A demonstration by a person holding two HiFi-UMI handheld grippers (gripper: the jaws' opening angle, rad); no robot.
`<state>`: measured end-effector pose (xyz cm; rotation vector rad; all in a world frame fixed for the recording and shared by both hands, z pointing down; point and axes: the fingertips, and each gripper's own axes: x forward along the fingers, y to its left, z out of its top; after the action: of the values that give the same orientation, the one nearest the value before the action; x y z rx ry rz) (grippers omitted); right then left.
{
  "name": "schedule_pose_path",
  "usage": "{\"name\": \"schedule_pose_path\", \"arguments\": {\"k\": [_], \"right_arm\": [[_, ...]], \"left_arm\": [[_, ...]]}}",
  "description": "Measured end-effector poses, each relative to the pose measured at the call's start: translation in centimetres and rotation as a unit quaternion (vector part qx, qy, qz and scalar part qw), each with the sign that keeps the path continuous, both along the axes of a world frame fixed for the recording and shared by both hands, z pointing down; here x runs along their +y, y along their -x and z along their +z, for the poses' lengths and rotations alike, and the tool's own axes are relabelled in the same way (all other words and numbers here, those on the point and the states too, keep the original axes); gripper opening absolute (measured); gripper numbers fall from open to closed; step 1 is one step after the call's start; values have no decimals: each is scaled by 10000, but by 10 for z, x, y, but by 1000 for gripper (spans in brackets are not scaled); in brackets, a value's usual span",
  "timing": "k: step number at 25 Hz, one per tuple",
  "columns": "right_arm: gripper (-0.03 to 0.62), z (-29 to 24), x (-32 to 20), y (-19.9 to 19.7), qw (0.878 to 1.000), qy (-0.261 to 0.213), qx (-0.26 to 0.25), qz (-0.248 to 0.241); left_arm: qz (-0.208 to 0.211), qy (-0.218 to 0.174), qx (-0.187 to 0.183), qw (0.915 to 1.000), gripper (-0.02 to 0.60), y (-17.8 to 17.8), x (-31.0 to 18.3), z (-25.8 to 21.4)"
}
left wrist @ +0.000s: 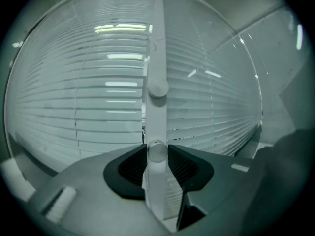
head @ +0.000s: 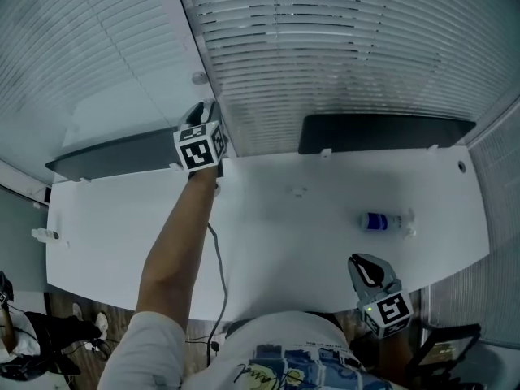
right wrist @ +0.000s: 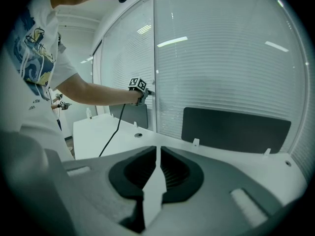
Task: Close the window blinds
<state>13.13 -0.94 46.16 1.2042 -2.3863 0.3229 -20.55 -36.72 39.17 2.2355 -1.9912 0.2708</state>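
We pinch the tilt knob (left wrist: 157,152) with our left gripper (head: 207,110), right gripper (head: 366,270) pressed together, empty; slats (left wrist: 98,117) beside the knob show gaps, so closing looks unfinished.

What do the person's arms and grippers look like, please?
The left gripper and right gripper are grey with black ribbed fingers; each carries a cube of black-and-white square markers. A dark cable trails from the left one. The person wears a white short-sleeved T-shirt with blue print.
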Motion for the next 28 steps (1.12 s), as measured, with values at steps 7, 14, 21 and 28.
{"name": "schedule_pose_path", "arguments": {"k": [7, 14, 21, 28], "right_arm": [[17, 2, 3, 0, 10000, -8, -76, 28], [17, 2, 6, -3, 10000, -18, -79, 39], [17, 4, 8, -4, 10000, -4, -72, 41], [17, 4, 7, -7, 10000, -33, -44, 46]], "left_arm": [[612, -299, -2641, 9621, 175, -17, 12, -2], [1051, -534, -4944, 8612, 175, -22, 13, -3], [1515, -497, -6388, 7527, 173, -27, 7, 11], [1360, -463, -6457, 7500, 121, -23, 2, 14]]}}
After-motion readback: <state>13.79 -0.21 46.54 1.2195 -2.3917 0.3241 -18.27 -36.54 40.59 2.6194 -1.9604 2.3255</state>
